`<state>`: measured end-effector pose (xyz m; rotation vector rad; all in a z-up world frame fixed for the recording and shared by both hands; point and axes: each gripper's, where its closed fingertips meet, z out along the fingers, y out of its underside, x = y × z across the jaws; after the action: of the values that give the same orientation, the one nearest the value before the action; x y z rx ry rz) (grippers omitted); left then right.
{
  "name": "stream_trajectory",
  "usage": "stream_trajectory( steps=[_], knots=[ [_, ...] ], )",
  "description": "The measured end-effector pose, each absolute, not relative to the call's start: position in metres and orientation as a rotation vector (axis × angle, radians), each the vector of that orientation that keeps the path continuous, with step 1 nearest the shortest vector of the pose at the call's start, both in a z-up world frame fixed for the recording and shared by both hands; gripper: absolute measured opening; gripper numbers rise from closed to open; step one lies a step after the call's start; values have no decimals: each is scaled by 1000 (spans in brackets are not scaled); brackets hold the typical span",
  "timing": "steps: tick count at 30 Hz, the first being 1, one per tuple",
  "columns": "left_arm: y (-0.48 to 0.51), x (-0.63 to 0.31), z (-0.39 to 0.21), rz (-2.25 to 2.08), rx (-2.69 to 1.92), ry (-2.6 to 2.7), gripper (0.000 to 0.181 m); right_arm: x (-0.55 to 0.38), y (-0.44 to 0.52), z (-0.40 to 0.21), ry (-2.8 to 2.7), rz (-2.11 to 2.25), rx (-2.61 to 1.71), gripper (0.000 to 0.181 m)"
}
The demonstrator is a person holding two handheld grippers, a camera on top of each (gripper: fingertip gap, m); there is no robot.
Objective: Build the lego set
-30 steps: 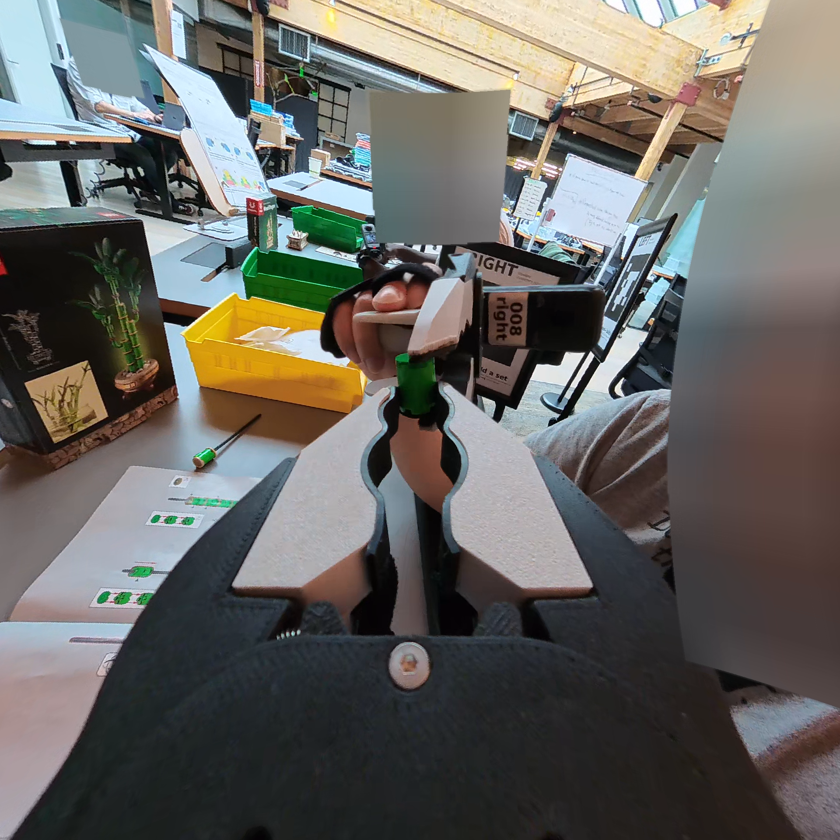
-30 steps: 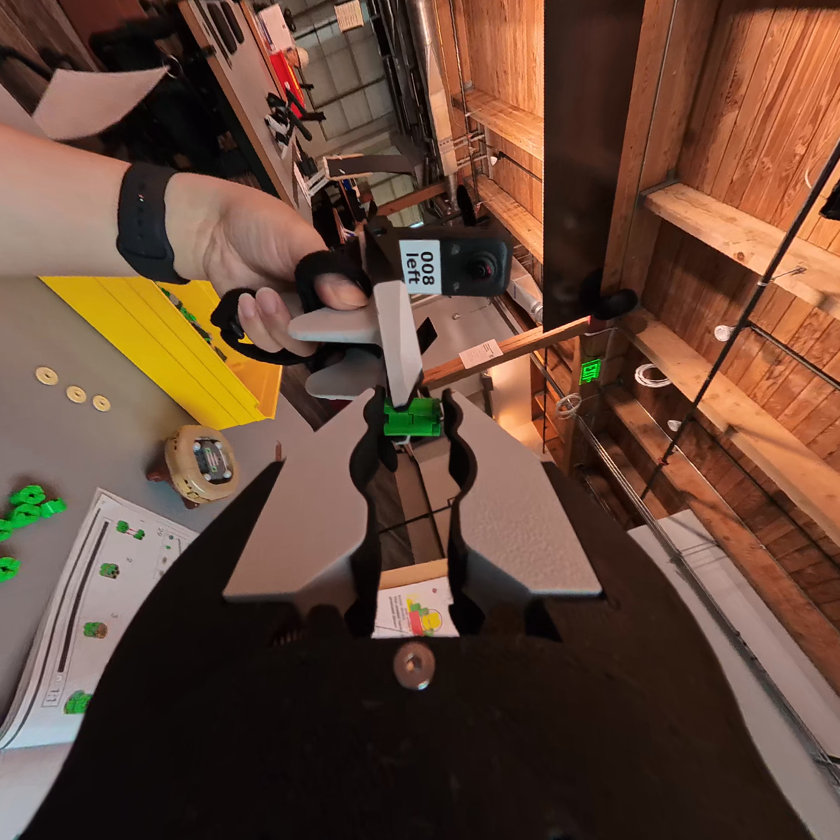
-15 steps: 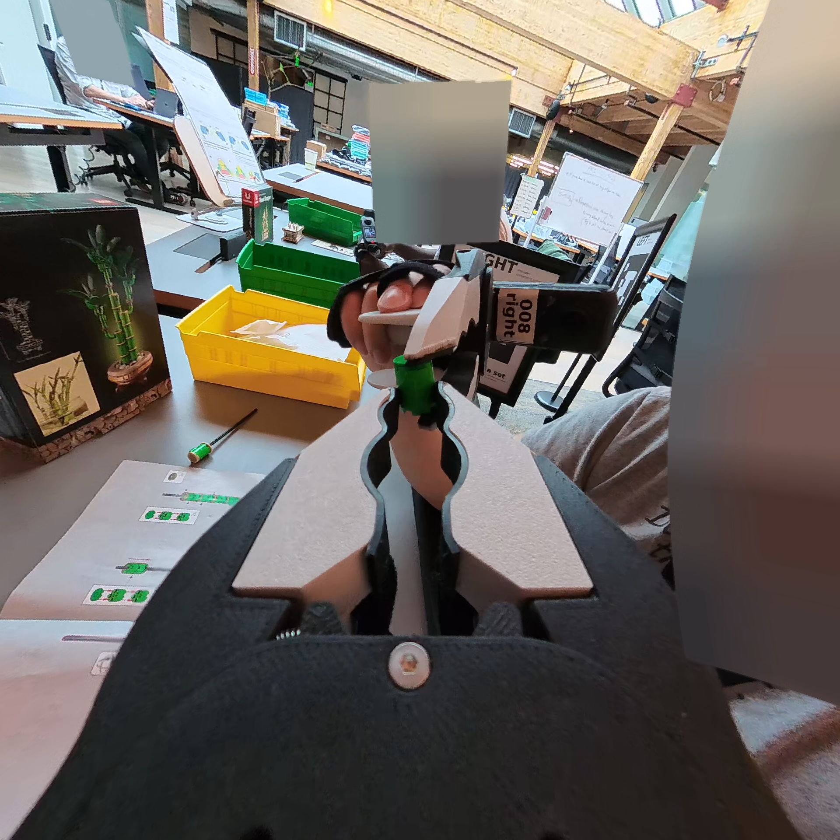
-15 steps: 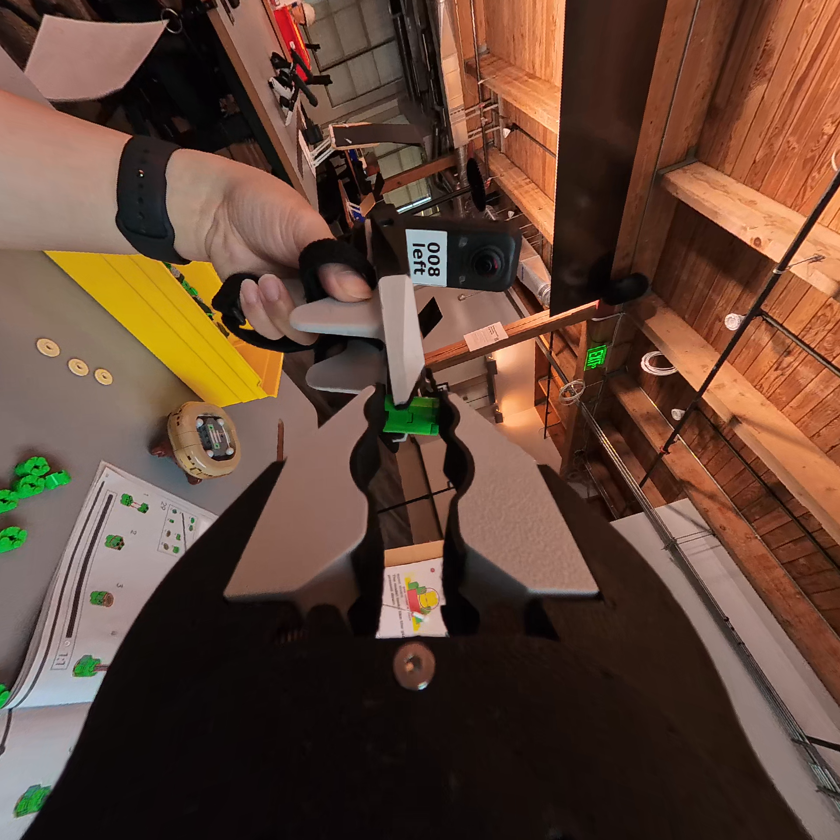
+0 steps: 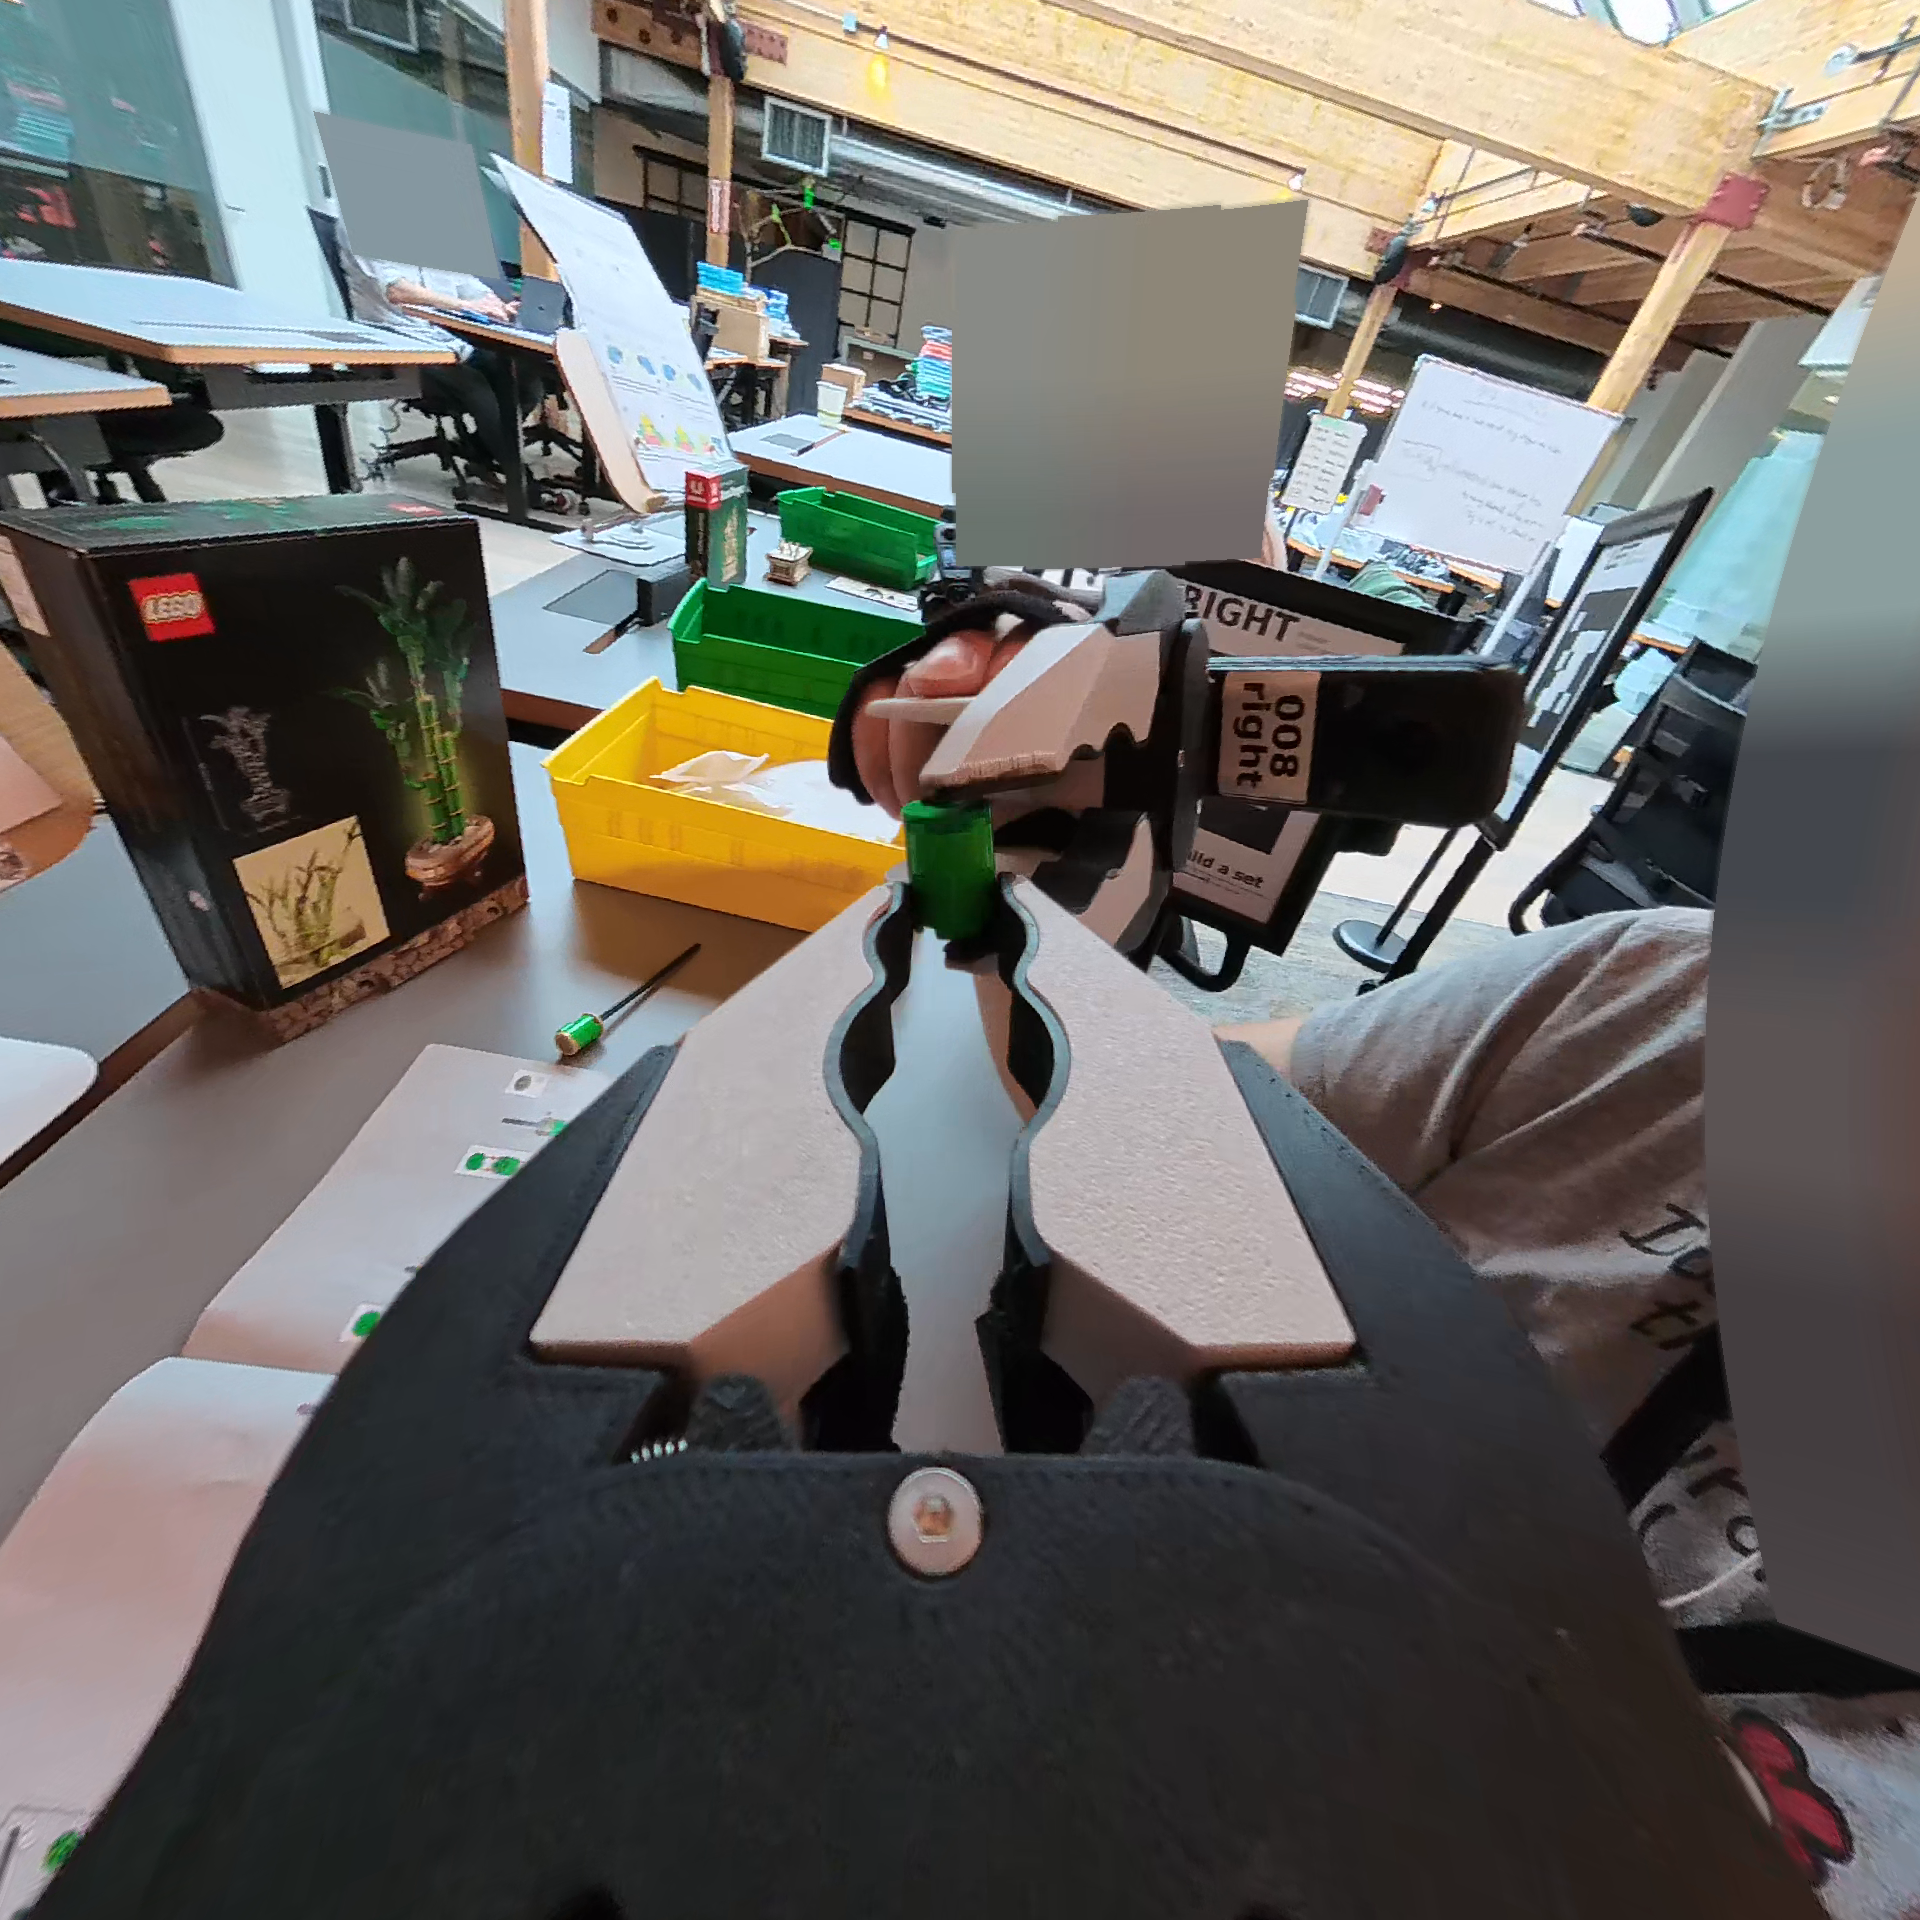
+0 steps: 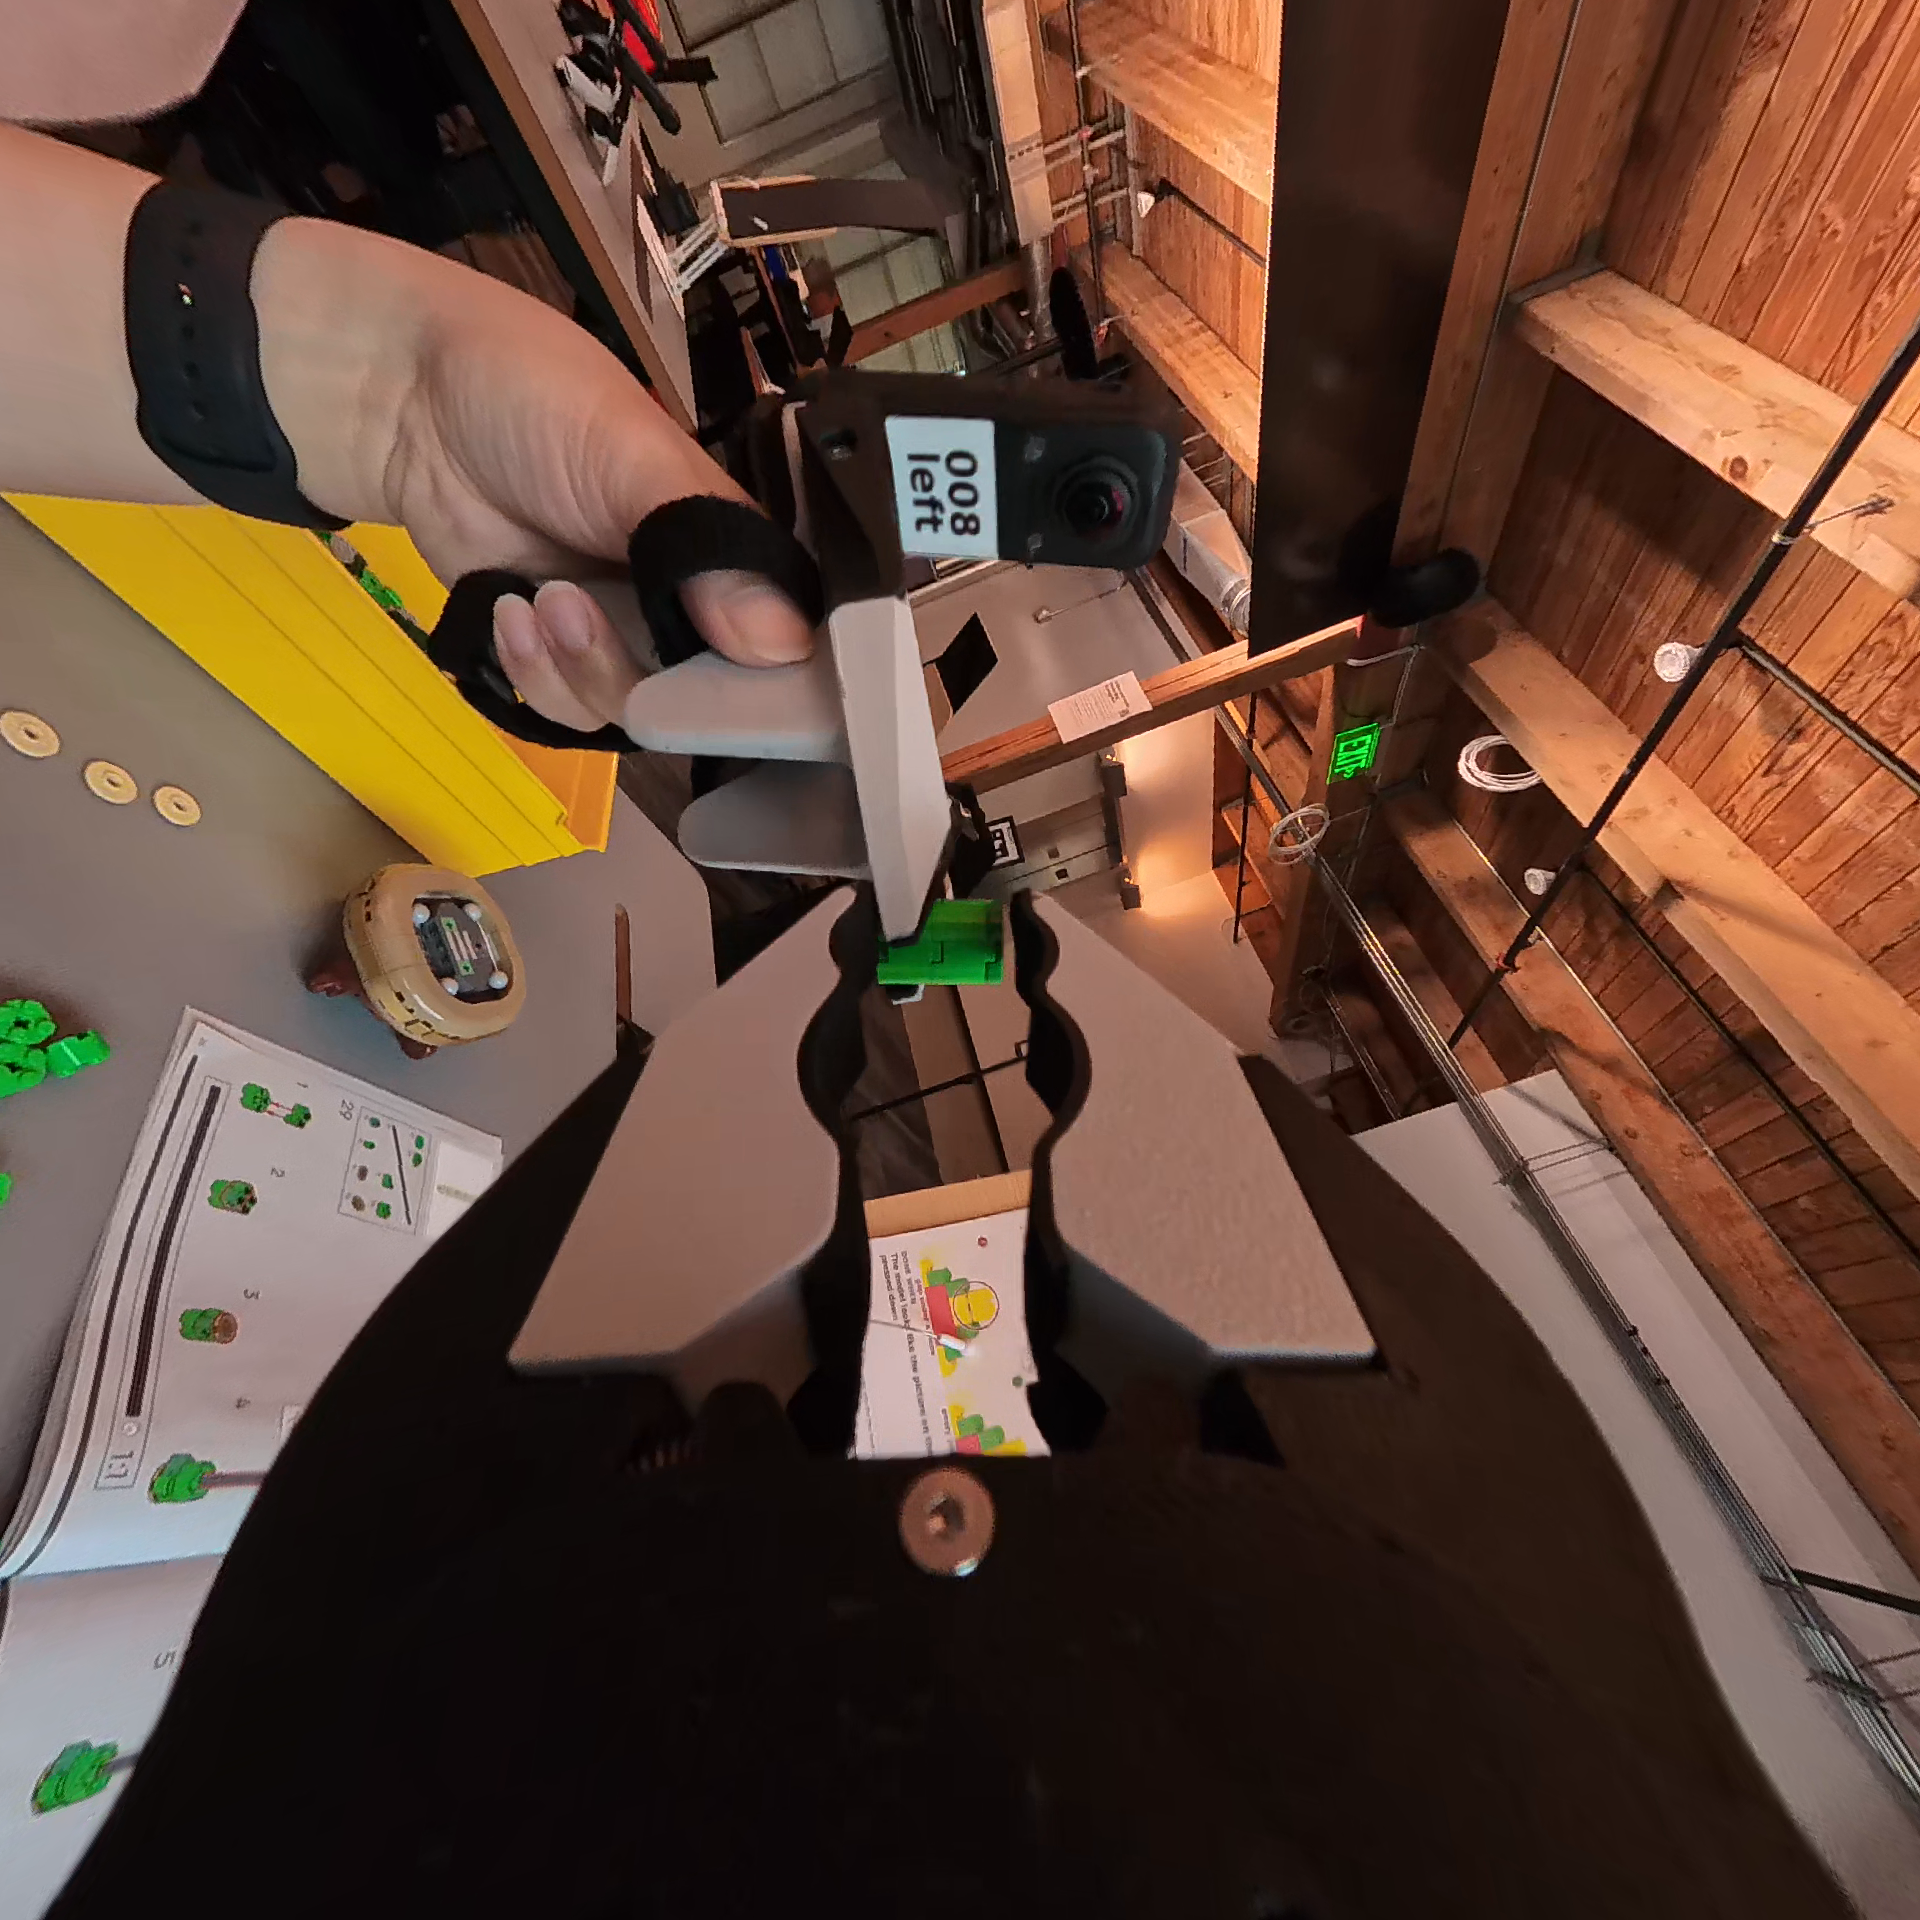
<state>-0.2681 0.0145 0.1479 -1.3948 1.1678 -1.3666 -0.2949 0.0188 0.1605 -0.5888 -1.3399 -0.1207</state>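
Observation:
A green stack of round lego bricks [image 5: 948, 871] is held in the air between both grippers. My left gripper [image 5: 952, 916] is shut on its lower end. The right gripper shows in the left wrist view [image 5: 1039, 753], coming in from the right with a hand on it, and pinches the stack's top. In the right wrist view my right gripper [image 6: 938, 927] is shut on the same green stack [image 6: 951, 943], and the left gripper [image 6: 899, 790] comes down onto it from above, held by a hand with a black wristband.
A black lego box [image 5: 281, 748], a yellow bin [image 5: 707, 831], a green bin [image 5: 769, 644] and a thin axle with a green end [image 5: 613, 1013] are on the table. The instruction booklet [image 6: 260, 1247], a tan round base [image 6: 436, 956], loose green pieces [image 6: 42, 1049] and gold discs [image 6: 109, 779] lie below. Both grippers' tips are close together, under 4 cm apart.
Both grippers stay shut on the green stack. The right gripper has turned relative to the left, and more of the stack stands above the left fingertips.

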Motion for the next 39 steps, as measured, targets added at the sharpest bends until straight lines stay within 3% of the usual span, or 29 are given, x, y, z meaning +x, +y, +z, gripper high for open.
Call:
stream_trajectory(
  steps=[39],
  knots=[
    [8, -266, 145, -1317, -1347, 1253, 14, -292, 14, 157, -1376, -66, -565, 25]
  ],
)
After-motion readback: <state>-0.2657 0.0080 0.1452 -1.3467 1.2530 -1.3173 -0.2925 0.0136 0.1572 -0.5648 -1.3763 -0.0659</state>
